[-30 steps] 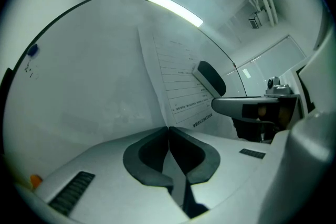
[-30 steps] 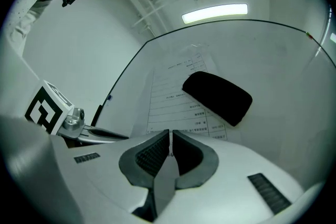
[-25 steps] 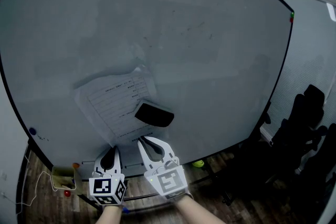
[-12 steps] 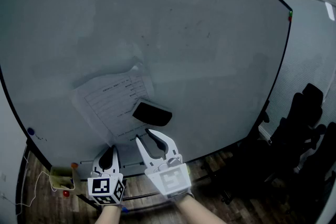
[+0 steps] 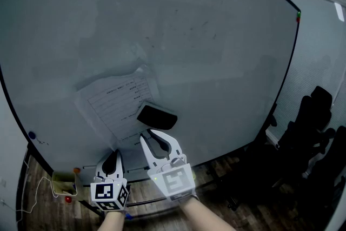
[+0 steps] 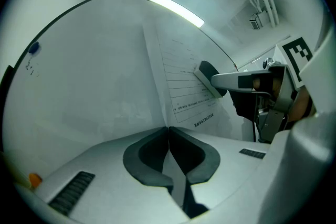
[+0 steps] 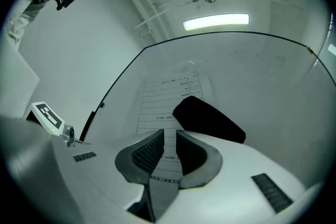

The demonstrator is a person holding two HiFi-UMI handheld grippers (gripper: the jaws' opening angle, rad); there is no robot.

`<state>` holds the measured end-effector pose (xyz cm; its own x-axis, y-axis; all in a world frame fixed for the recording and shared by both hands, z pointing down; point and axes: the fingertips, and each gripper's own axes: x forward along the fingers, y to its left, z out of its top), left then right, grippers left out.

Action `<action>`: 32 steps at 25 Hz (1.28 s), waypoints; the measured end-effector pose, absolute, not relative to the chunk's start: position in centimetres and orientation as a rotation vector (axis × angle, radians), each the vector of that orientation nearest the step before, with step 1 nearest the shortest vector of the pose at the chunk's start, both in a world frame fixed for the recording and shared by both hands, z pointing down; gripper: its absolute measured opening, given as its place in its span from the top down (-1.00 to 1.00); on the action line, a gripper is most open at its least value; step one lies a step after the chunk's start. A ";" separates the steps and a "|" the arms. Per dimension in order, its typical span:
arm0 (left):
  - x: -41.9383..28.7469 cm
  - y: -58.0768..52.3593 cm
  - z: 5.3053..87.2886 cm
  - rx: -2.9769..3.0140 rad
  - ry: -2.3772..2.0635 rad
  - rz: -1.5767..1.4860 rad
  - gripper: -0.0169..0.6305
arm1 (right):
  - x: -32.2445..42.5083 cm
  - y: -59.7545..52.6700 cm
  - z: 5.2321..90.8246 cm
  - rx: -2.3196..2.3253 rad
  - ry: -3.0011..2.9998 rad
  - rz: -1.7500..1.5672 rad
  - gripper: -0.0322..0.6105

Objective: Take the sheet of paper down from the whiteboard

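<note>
A printed sheet of paper (image 5: 113,103) hangs tilted on the whiteboard (image 5: 189,35), with a black eraser (image 5: 157,117) sitting on its lower right part. My left gripper (image 5: 114,155) is shut on the sheet's lower corner; in the left gripper view the sheet (image 6: 181,81) runs edge-on into the left gripper (image 6: 168,131). My right gripper (image 5: 150,138) is just below the eraser. In the right gripper view the right gripper (image 7: 169,136) has the sheet's bottom edge (image 7: 168,99) between its jaws, which are closing with a gap still showing. The eraser (image 7: 210,119) lies just beyond them.
Black office chairs (image 5: 313,132) stand at the right of the board. A yellow-green ball (image 5: 204,169) lies on the floor below it. A small pale box (image 5: 65,181) sits at the lower left, and a blue magnet (image 5: 33,136) is on the board's left edge.
The right gripper's jaws spread apart from shut, then came partly together again around the sheet's bottom edge. The left gripper has stayed put.
</note>
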<state>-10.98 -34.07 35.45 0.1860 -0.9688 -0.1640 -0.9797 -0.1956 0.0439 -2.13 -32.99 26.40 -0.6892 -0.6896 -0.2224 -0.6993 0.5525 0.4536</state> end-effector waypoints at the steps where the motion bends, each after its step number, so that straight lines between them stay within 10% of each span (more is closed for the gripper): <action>1: -11.0 -34.1 35.5 -2.365 1.944 0.238 0.89 | -2.1 -33.0 26.3 -1.232 2.751 0.820 0.65; 32: -11.7 -33.9 32.6 -2.310 1.905 0.299 0.69 | 0.8 -33.5 23.3 -1.373 2.638 0.904 0.49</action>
